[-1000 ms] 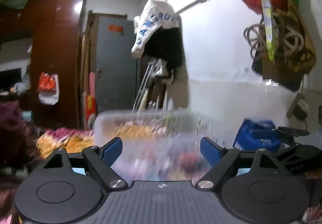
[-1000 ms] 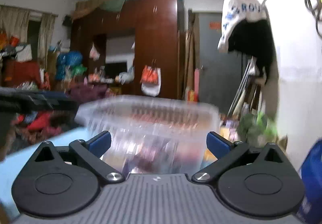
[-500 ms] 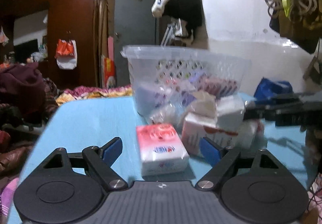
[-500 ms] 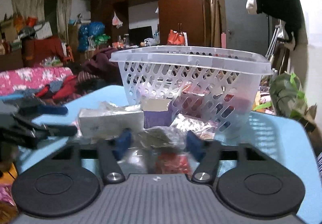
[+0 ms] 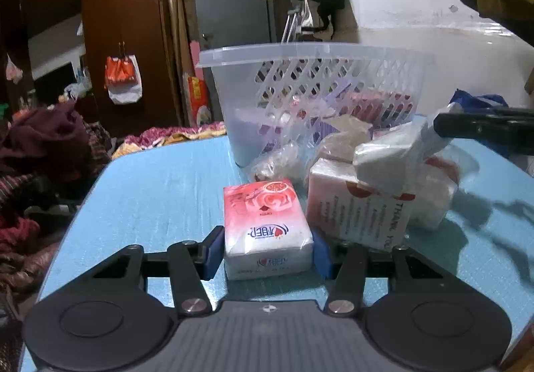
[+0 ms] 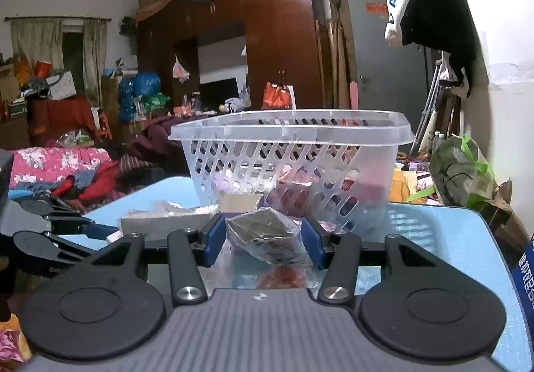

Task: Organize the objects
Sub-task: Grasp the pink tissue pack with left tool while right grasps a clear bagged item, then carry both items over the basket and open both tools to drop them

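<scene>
Tissue pack (image 5: 267, 231): it is lying flat on the blue surface (image 5: 160, 191) at lower centre of the left wrist view, just in front of the heap of wrapped packets (image 5: 373, 191), with the clear basket (image 5: 313, 95) behind them.
Handling of the pack: it is judged light and soft, its film wrap likely slippery; it is being taken across its two long sides near the close end, which seems the sensible hold, though a hard squeeze would dent it.
Heading of the pack: its long axis is running away from the camera toward the basket, tilted slightly to upper left; the printed face is pointing up.
Left tongs (image 5: 265, 253): they have just been closing, and the blue pads are pressing on both sides of the tissue pack.
Wrapped dark packet (image 6: 267, 235): it is sitting at lower centre of the right wrist view, in crinkled clear film, judged light and yielding; its heading cannot be told.
Right tongs (image 6: 263, 240): they are being held closed on this packet, the pads touching the film on either side.
Basket contents: several packets are already showing through the slotted wall.
</scene>
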Motion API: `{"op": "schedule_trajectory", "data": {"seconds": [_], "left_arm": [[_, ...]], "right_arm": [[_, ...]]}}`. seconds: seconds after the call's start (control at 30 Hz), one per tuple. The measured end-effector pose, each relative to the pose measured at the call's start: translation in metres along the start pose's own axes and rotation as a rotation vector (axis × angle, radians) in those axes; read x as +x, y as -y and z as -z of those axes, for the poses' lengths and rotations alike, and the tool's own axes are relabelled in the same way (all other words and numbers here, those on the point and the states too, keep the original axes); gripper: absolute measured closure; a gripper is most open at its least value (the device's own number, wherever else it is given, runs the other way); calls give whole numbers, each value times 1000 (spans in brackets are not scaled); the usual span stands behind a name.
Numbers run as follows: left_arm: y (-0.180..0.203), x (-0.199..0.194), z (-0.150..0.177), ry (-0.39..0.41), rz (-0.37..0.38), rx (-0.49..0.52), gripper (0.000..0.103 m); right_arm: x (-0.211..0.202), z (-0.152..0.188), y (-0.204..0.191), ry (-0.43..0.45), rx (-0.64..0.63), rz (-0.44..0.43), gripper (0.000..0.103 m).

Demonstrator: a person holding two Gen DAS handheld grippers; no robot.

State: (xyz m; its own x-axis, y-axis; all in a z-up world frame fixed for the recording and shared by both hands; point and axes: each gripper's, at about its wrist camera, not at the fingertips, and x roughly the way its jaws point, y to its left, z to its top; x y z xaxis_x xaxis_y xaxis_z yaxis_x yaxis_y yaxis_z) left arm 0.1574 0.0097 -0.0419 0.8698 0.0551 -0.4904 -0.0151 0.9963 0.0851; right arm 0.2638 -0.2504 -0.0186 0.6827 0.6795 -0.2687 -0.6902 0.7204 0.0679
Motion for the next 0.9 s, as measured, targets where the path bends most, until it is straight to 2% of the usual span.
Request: {"op": "schedule_trajectory", "data": {"seconds": [0.13, 0.47, 0.63, 0.77, 0.9], "left_arm": [[-4, -13, 5, 88, 49, -26, 46], [-14, -25, 15, 224, 87, -108, 46], [-22, -40, 13, 303, 91, -187, 46], [-27, -64, -17, 409, 127, -192, 46], [-15, -61, -84, 473, 162, -123, 46]], "right_arm": [[-4, 1, 3, 31, 8, -2, 49], [-8, 1, 2, 80, 7, 9, 49], [-18, 0, -1, 120, 1, 28, 50], [-37, -26, -6, 204, -18, 21, 50], [-28, -85, -17, 268, -116, 32, 50]]}}
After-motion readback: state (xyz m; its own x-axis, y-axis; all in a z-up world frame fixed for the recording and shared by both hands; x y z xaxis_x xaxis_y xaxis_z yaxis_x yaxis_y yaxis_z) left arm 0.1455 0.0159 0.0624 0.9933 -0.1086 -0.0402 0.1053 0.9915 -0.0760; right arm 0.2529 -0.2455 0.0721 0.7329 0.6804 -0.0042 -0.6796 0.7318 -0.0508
